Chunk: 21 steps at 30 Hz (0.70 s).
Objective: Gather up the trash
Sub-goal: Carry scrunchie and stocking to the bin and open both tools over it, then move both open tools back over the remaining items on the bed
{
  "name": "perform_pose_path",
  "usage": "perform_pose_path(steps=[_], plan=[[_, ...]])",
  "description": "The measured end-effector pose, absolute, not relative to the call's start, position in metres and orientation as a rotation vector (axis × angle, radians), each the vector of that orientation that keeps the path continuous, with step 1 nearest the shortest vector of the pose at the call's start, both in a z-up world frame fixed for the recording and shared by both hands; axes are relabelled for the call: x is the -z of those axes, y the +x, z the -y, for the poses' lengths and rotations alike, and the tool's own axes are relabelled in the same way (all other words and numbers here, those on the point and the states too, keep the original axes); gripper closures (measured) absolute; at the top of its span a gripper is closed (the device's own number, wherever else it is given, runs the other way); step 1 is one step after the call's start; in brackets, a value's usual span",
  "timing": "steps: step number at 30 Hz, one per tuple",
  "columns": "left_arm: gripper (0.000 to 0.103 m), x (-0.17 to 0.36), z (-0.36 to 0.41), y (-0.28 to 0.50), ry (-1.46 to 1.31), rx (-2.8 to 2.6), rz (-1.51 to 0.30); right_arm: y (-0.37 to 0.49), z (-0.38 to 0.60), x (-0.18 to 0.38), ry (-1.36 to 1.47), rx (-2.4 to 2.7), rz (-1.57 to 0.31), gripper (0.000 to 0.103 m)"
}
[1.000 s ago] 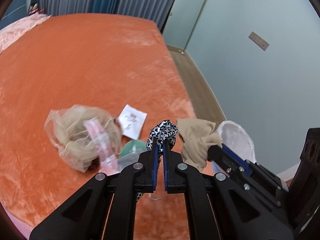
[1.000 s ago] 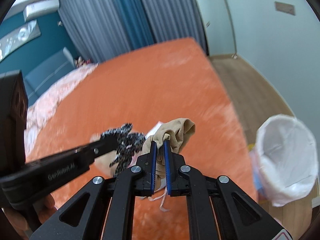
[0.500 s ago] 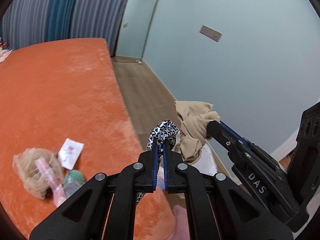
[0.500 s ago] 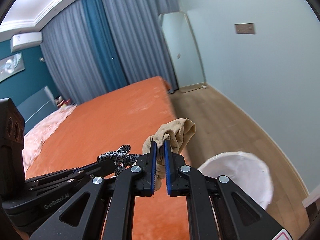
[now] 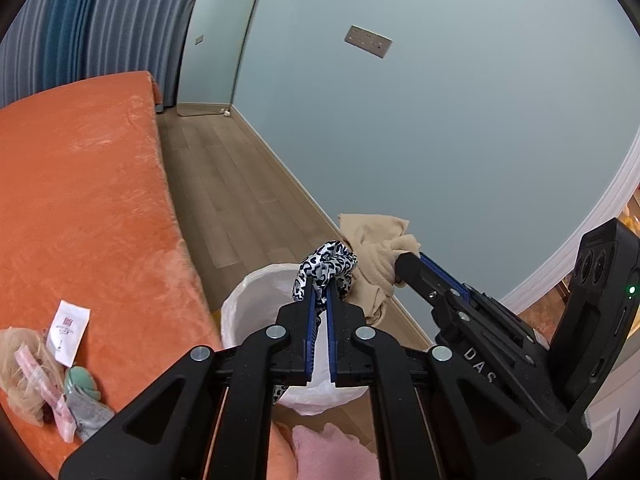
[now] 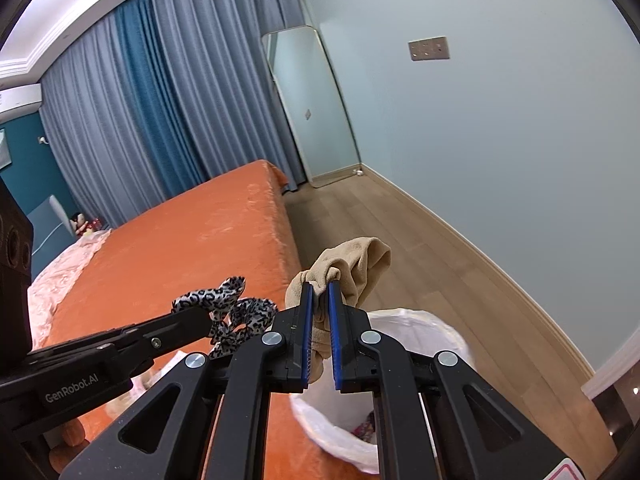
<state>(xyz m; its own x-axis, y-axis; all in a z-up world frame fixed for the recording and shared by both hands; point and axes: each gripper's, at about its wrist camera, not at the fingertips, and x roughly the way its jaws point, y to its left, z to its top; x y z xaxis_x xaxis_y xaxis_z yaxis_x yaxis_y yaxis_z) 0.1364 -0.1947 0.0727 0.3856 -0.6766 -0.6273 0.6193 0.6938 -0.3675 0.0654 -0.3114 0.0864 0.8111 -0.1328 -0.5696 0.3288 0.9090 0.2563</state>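
Left gripper (image 5: 319, 292) clamped on leopard-print scrunchie (image 5: 326, 266); right gripper (image 6: 320, 294) clamped on beige sock (image 6: 356, 262); both held above white-lined bin (image 6: 420, 322) beside orange bed (image 5: 80, 184). Left view only: wrappers (image 5: 66, 332) on bed. Right view only: curtains (image 6: 160, 100), "GenRobot.AI" lettering. Wood floor (image 6: 400, 232).
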Motion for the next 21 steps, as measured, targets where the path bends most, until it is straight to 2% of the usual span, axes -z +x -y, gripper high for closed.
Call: perform_pose_path(steps=[3,4,5,6,7,8,11,21], plan=[[0.093,-0.074,0.209,0.135,-0.073,0.835,-0.817,0.064,0.319,-0.086,0.353,0.27,-0.574,0.088],[0.084,-0.075,0.213,0.136,-0.077,0.814,-0.793,0.063,0.323,-0.086,0.349,0.284,-0.57,0.085],[0.069,-0.076,0.215,0.137,-0.075,0.801,-0.782,0.061,0.327,-0.087,0.347,0.299,-0.566,0.074],[0.063,-0.077,0.217,0.138,-0.073,0.781,-0.771,0.059,0.329,-0.088,0.349,0.309,-0.56,0.065],[0.057,-0.079,0.217,0.139,-0.076,0.767,-0.768,0.057,0.332,-0.089,0.35,0.327,-0.551,0.062],[0.054,-0.08,0.217,0.141,-0.082,0.76,-0.767,0.057,0.336,-0.091,0.353,0.333,-0.545,0.058],[0.05,-0.081,0.213,0.144,-0.087,0.741,-0.768,0.053,0.338,-0.092,0.361,0.338,-0.543,0.057],[0.048,-0.076,0.179,0.141,-0.088,0.673,-0.764,0.053,0.323,-0.087,0.359,0.313,-0.568,0.051]])
